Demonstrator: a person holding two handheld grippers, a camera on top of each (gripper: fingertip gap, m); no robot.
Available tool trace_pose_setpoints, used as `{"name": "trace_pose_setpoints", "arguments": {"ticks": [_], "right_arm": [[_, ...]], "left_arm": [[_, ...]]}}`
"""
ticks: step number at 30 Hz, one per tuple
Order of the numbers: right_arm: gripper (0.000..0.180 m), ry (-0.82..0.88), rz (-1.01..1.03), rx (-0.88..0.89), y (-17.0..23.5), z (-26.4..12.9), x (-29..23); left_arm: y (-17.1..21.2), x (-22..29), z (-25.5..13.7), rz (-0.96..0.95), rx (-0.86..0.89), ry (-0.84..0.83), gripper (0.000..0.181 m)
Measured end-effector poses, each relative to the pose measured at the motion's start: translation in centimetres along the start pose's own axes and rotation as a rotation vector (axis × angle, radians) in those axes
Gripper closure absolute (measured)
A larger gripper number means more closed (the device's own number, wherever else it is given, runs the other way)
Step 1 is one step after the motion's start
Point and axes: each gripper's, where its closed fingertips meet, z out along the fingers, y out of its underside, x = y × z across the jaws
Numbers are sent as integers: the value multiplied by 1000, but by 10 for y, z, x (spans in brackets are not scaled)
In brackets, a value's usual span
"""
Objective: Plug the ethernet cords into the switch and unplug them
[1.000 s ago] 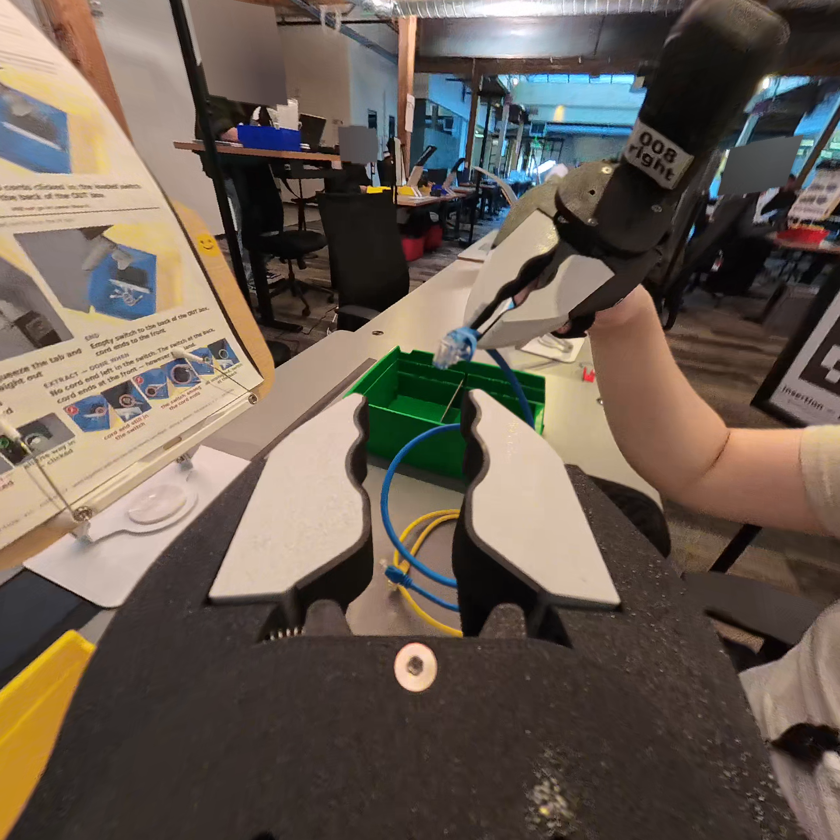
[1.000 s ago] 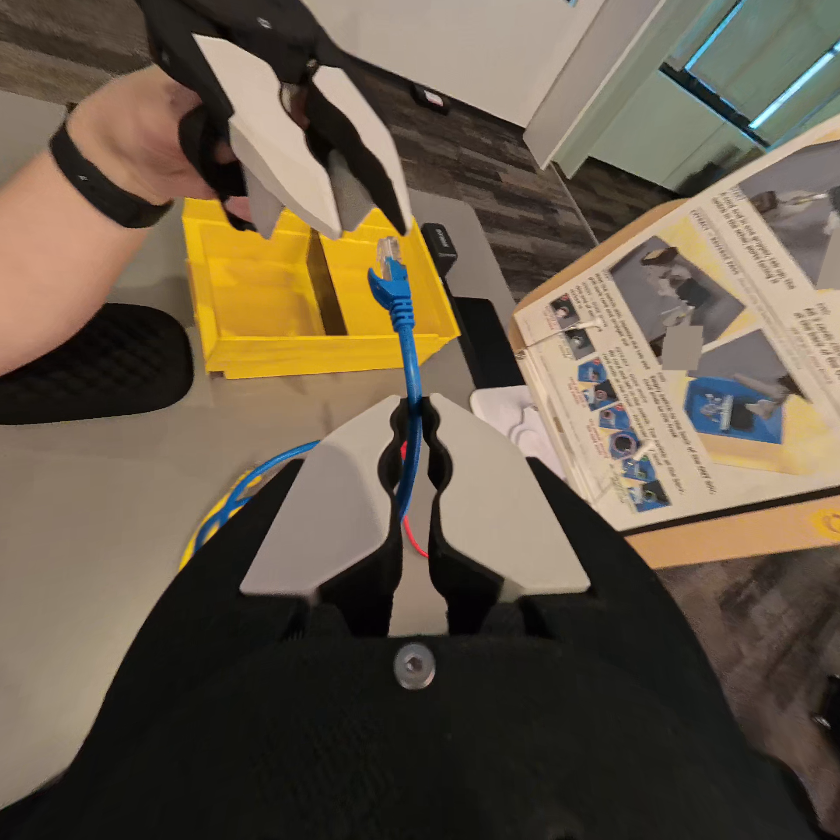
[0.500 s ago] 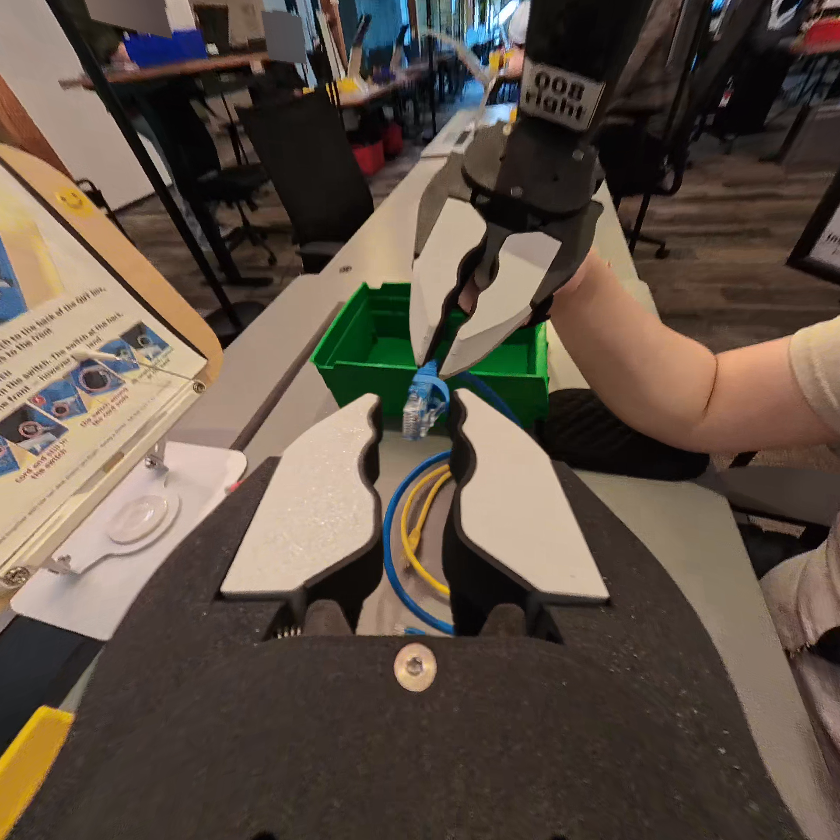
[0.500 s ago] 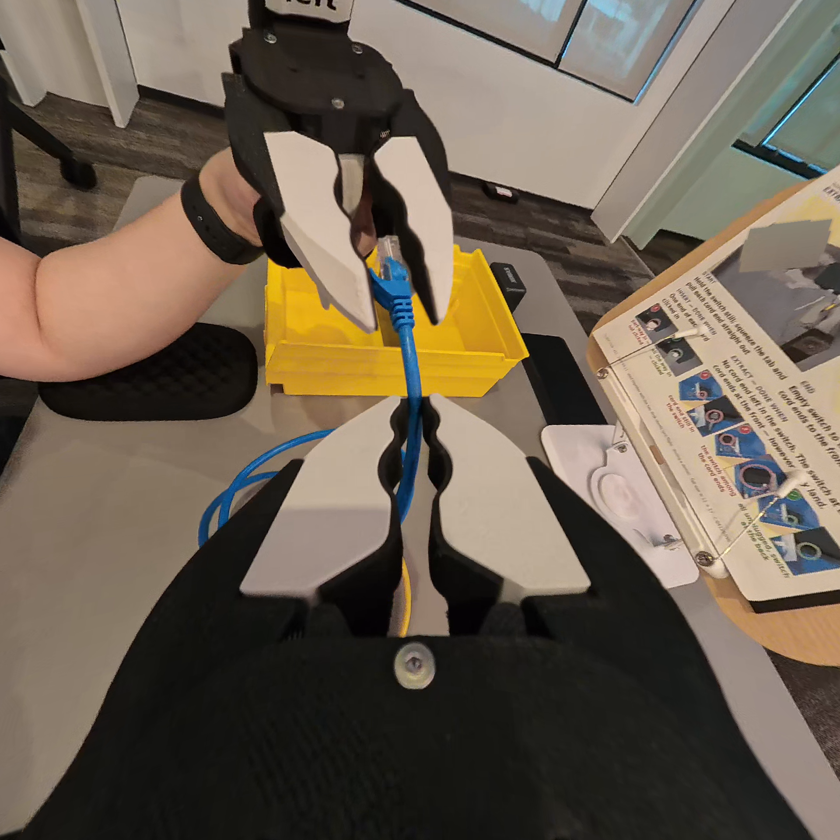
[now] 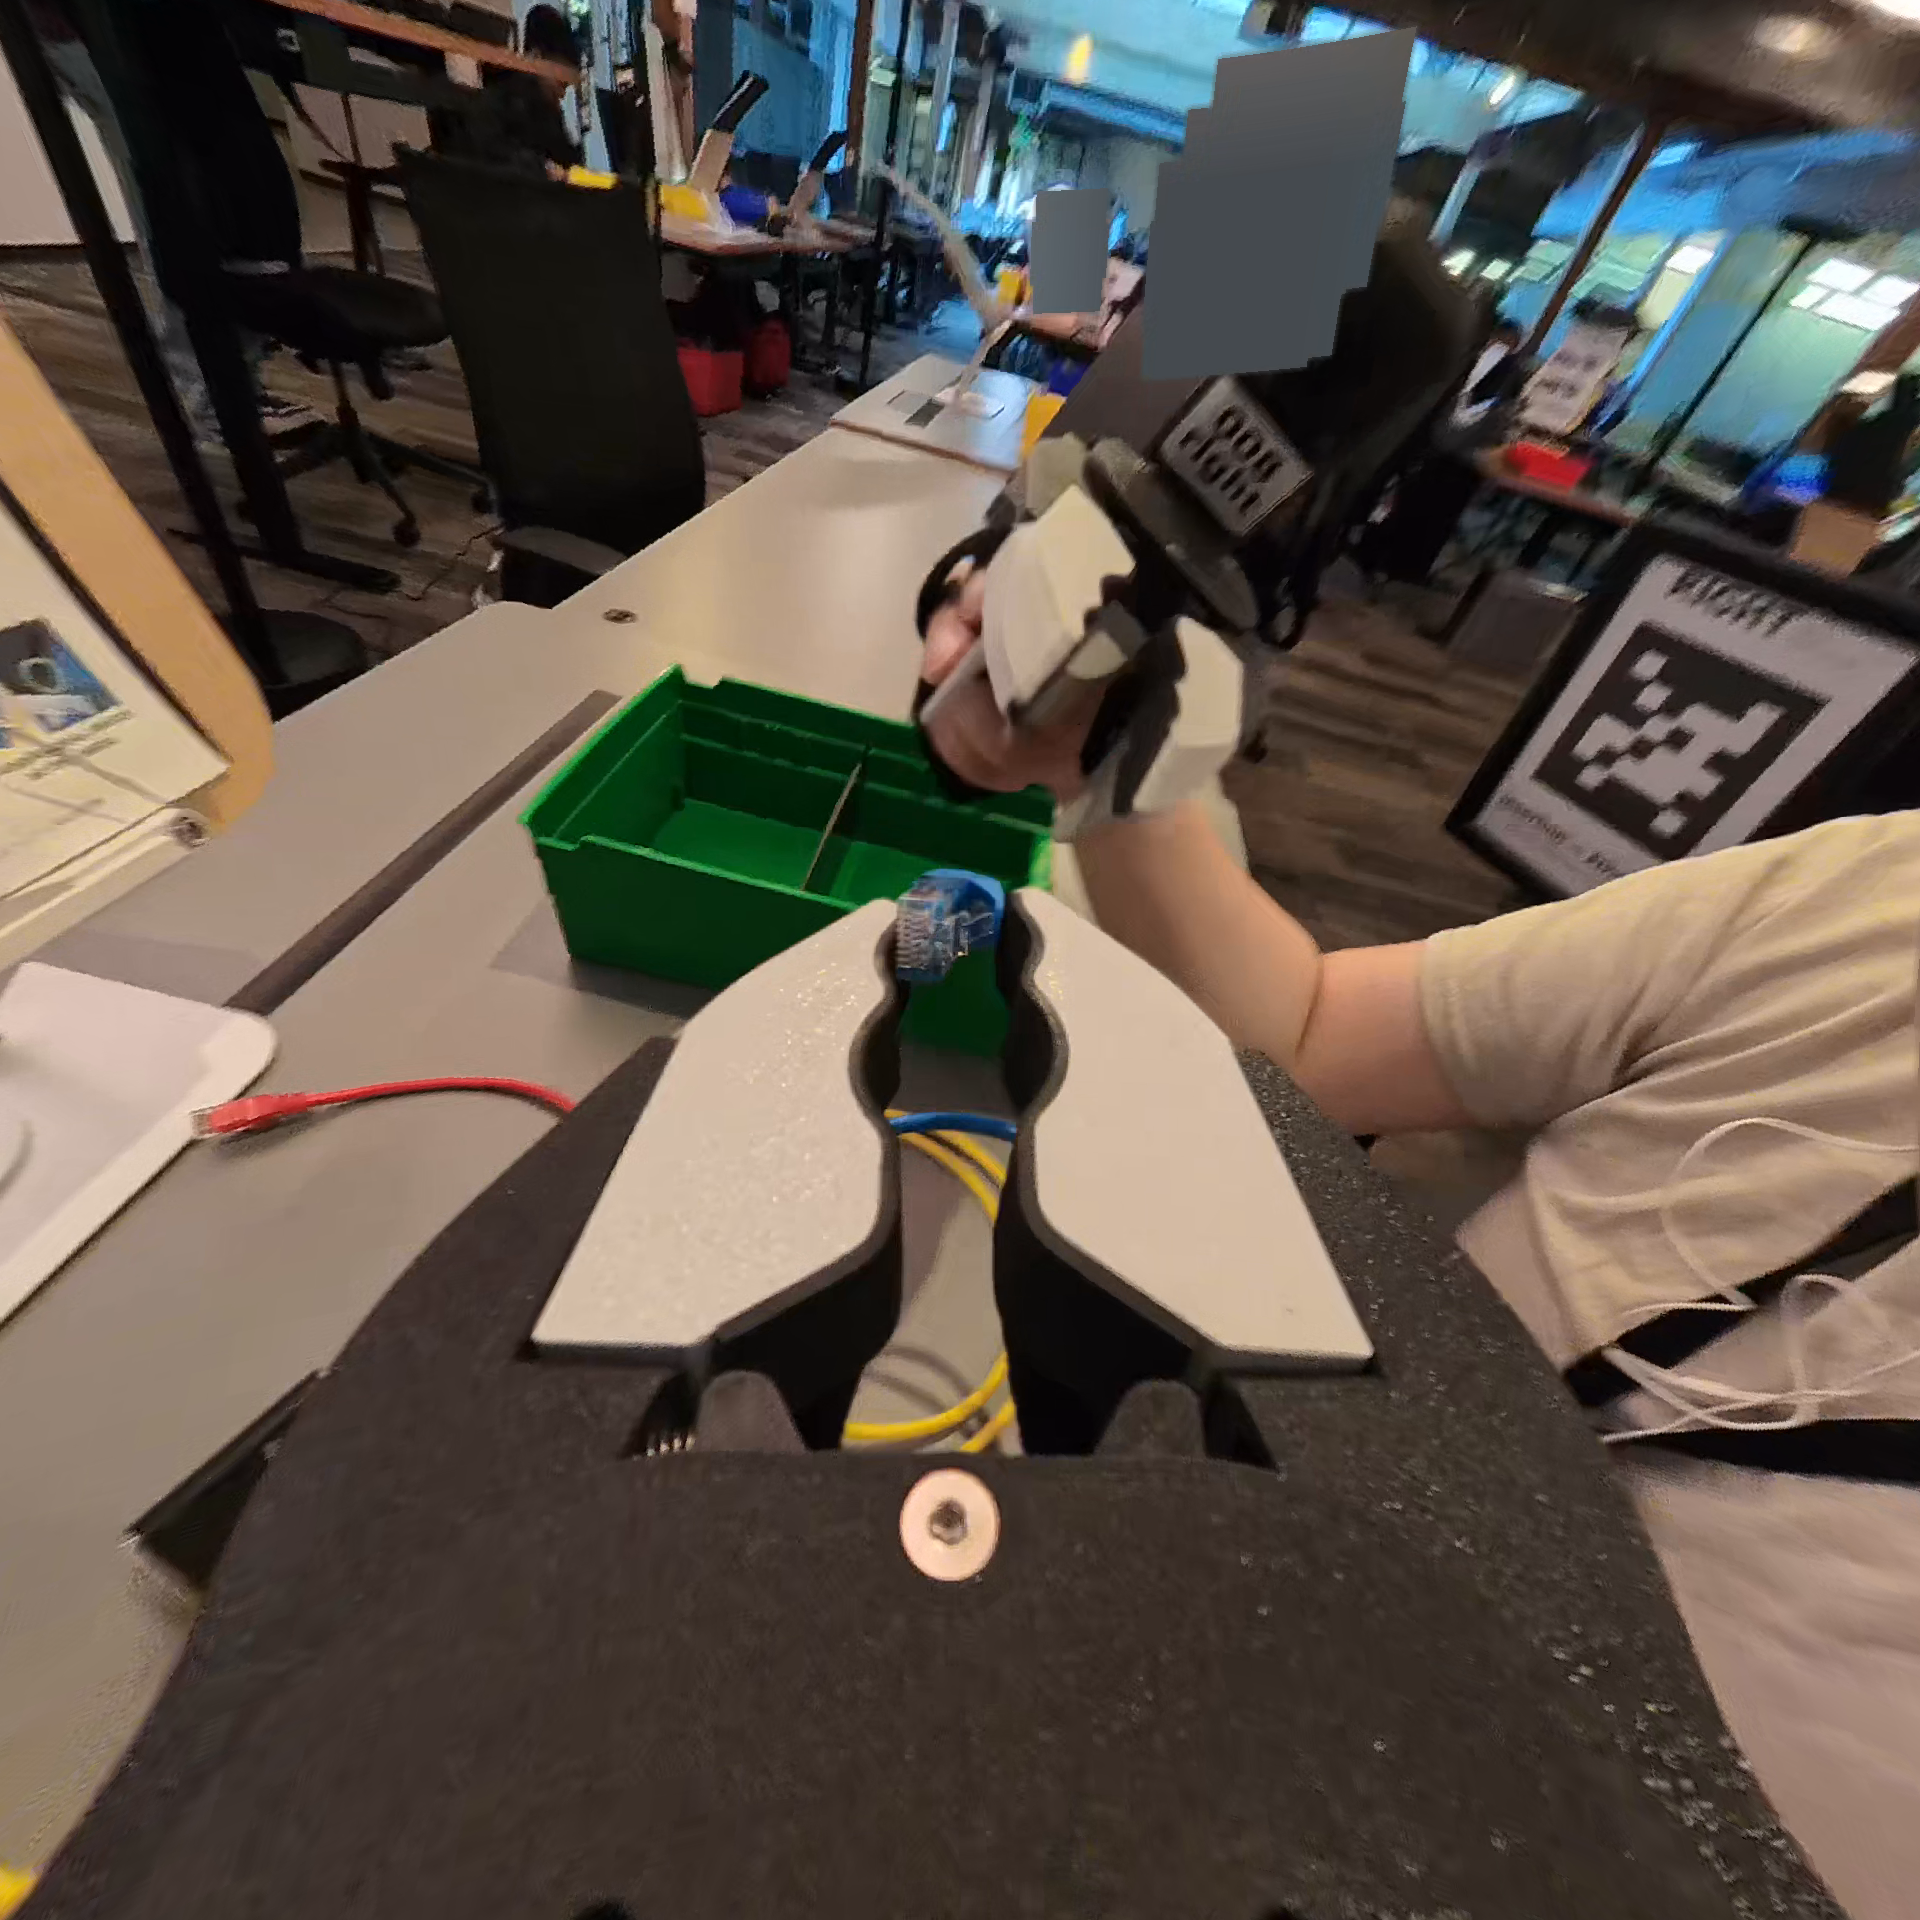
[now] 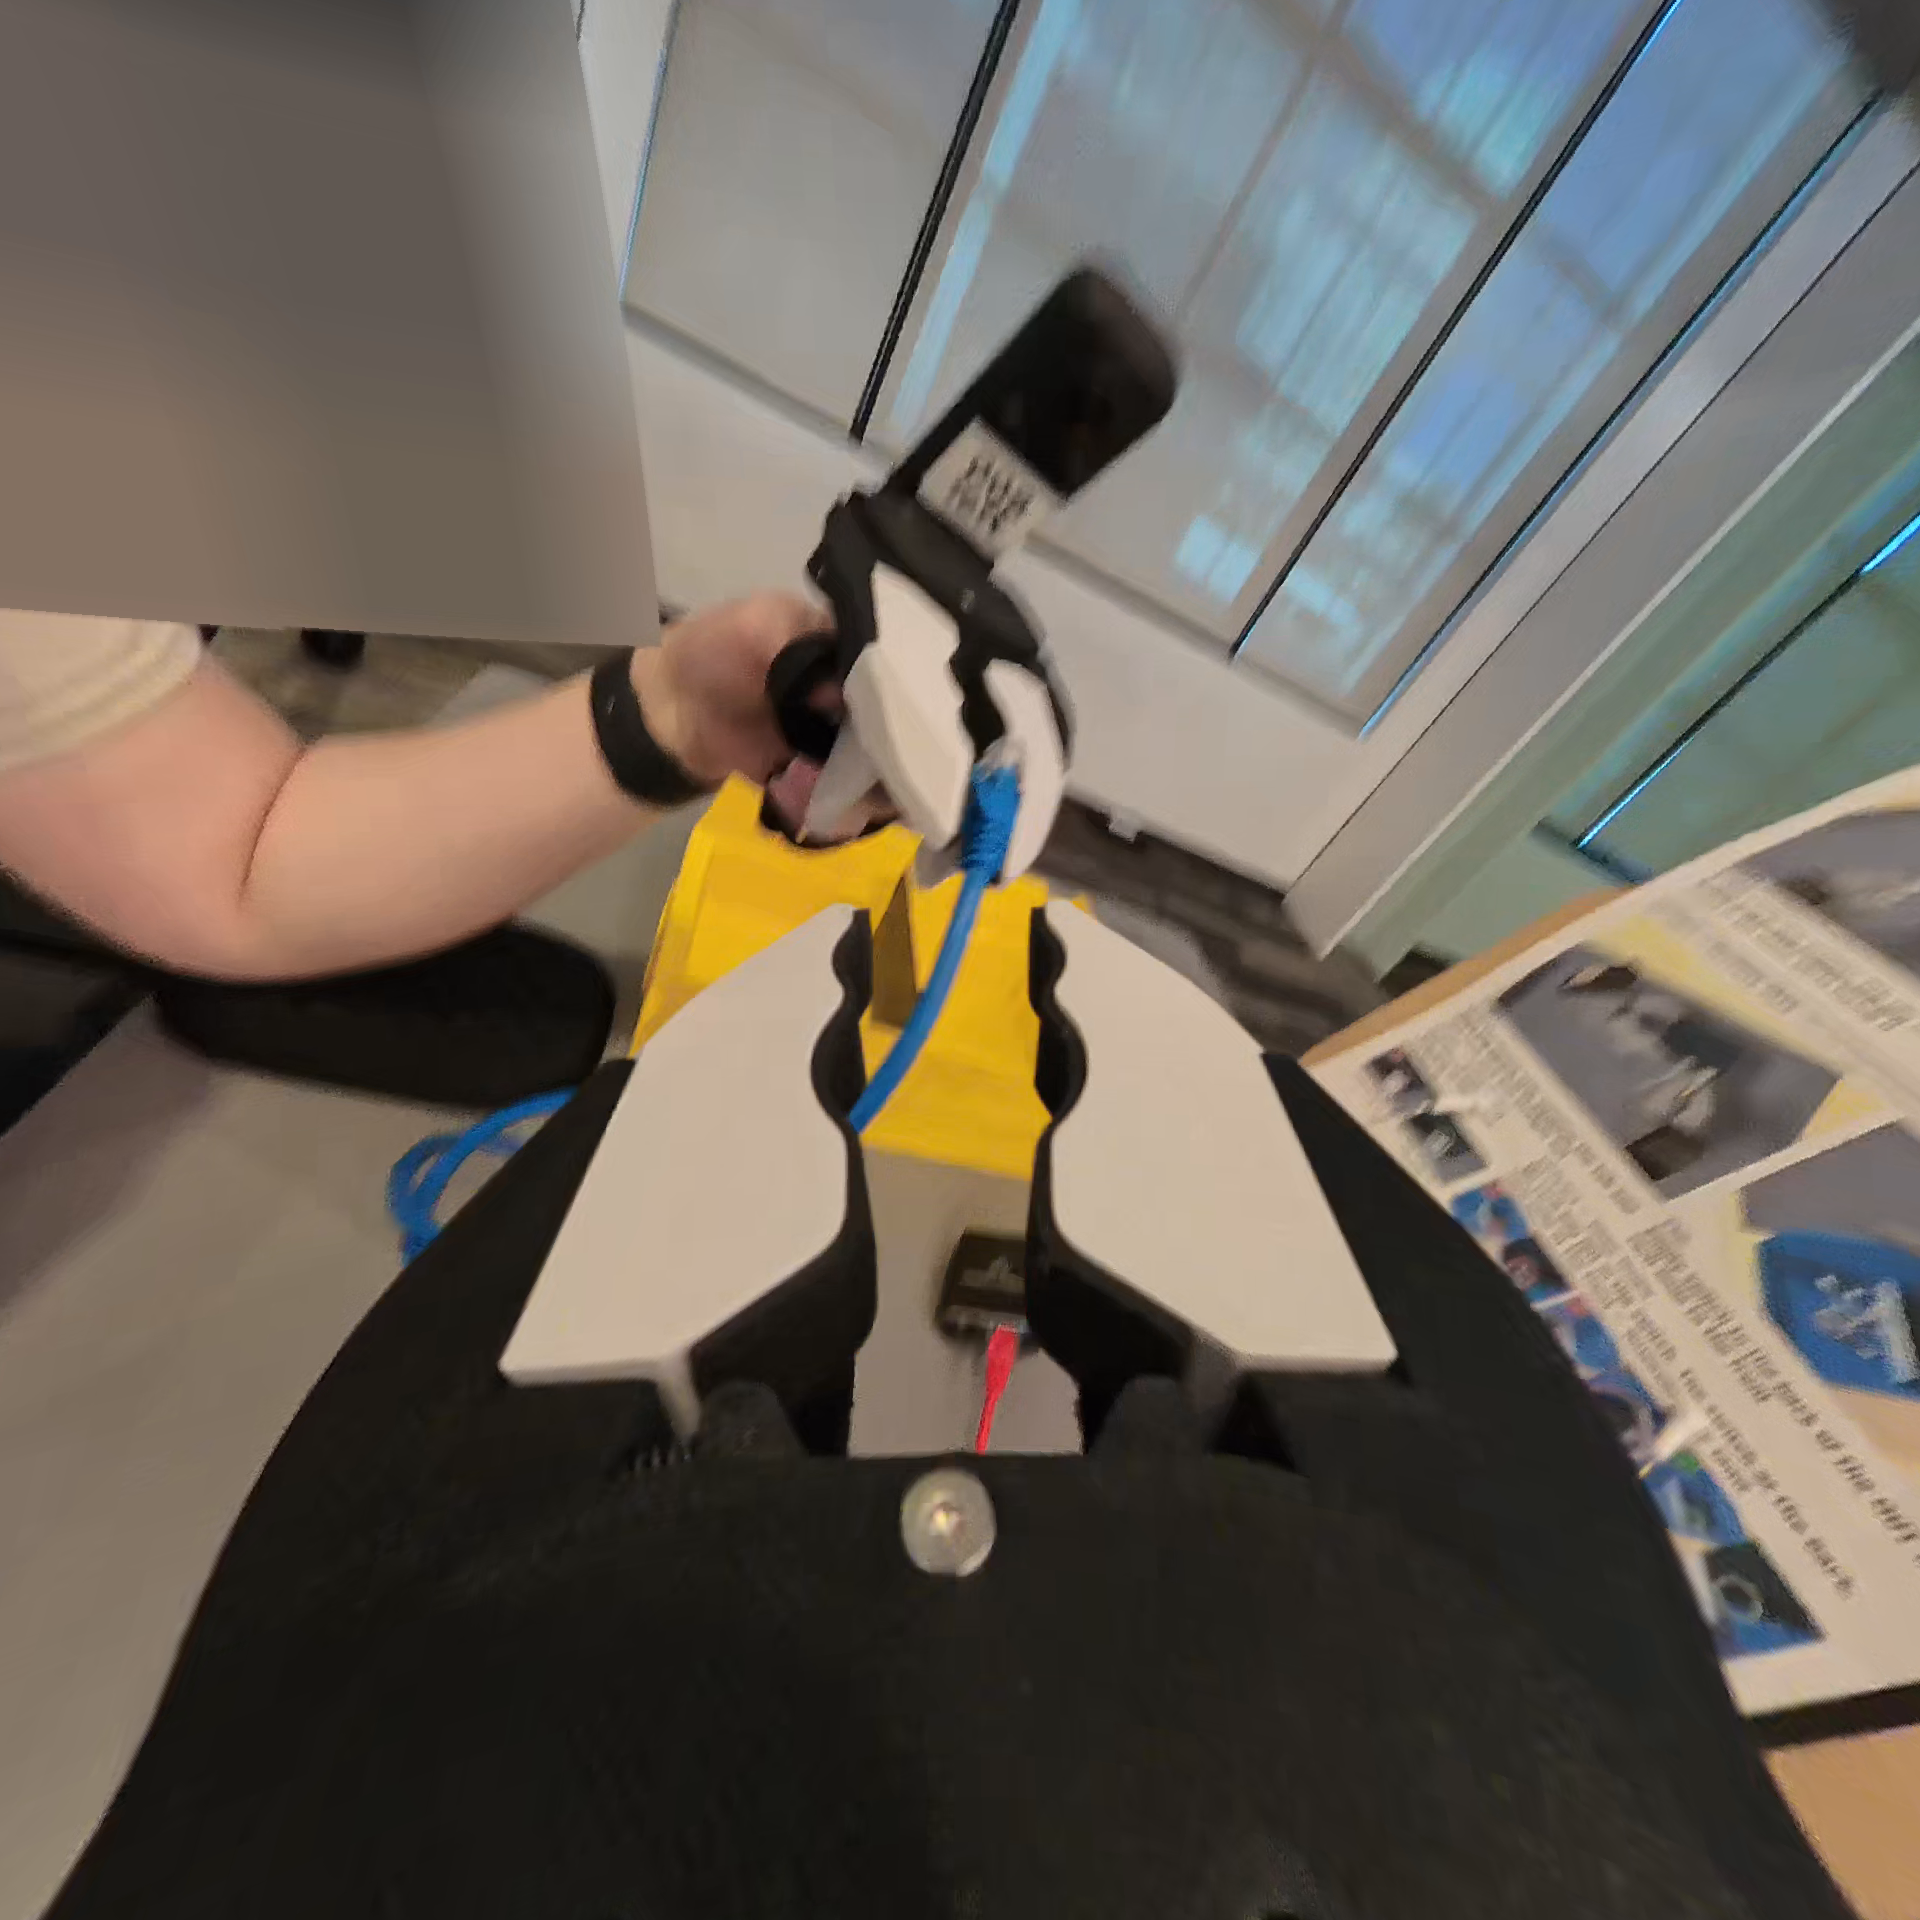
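My left gripper (image 5: 951,912) is shut on the plug (image 5: 938,925) of the blue ethernet cord and holds it up above the table. In the right wrist view the left gripper (image 6: 982,842) shows farther off with the blue plug (image 6: 987,800) between its tips. The blue cord (image 6: 930,1003) hangs down from there and passes loose through my open right gripper (image 6: 945,920). The right gripper's fingers (image 5: 1049,613) show raised over the green bin. The small black switch (image 6: 982,1283) lies on the table below my right gripper, with a red plug (image 6: 1000,1361) at its near side.
A green bin (image 5: 727,831) and a yellow bin (image 6: 956,1060) stand at opposite ends of the grey table. Yellow cord (image 5: 935,1413) and a red cord (image 5: 395,1091) lie on it. An instruction board (image 6: 1662,1143) and a white plate (image 5: 104,1091) are beside them. Some 5 cm of space lies between my two pairs of fingers.
My left gripper closed on the blue plug. My right gripper let go of the blue cord, opened and pulled back upward.
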Motion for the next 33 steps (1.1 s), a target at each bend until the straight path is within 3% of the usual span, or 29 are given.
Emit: {"name": "trace_pose_setpoints", "arguments": {"ticks": [3,6,10,13,16,19,22,33], "right_arm": [[150,185,-71,159,-17,-16,24],[150,372,-167,127,-1,-21,47],[140,405,-329,-10,26,14,37],[140,360,-337,122,10,43,11],[140,454,-293,246,-6,48,9],[142,553,-321,215,-1,49,15],[156,668,-397,205,-4,41,20],[166,566,-357,130,6,43,20]], "left_arm": [[-14,19,-8,-71,77,111,166],[-27,30,-17,-119,155,177,166],[-37,31,-25,-161,223,197,166],[-36,25,-22,-208,225,192,167],[-31,17,-15,-267,214,190,167],[-27,13,-6,-319,198,201,167],[-23,9,1,-353,186,204,167],[-13,-2,8,-373,137,158,167]]}}
